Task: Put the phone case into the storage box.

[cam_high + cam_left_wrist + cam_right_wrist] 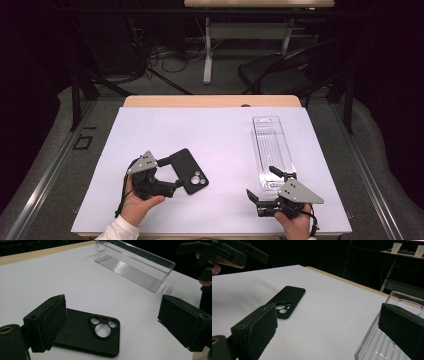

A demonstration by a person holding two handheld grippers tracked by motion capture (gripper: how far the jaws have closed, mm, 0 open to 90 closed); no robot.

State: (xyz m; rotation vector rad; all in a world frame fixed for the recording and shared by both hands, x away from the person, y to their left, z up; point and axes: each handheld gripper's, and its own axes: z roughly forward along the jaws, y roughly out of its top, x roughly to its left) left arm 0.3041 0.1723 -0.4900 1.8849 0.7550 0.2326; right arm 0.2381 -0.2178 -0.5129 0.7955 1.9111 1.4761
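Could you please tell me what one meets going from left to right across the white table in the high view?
Left hand-held gripper → black phone case → right hand-held gripper → clear plastic tray.

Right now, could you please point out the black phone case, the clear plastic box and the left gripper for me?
black phone case point(82, 336): left gripper view, flat back beside the camera cutout.
clear plastic box point(271, 145): high view, ribbed floor.
left gripper point(176, 173): high view, gap between its open jaw tips.
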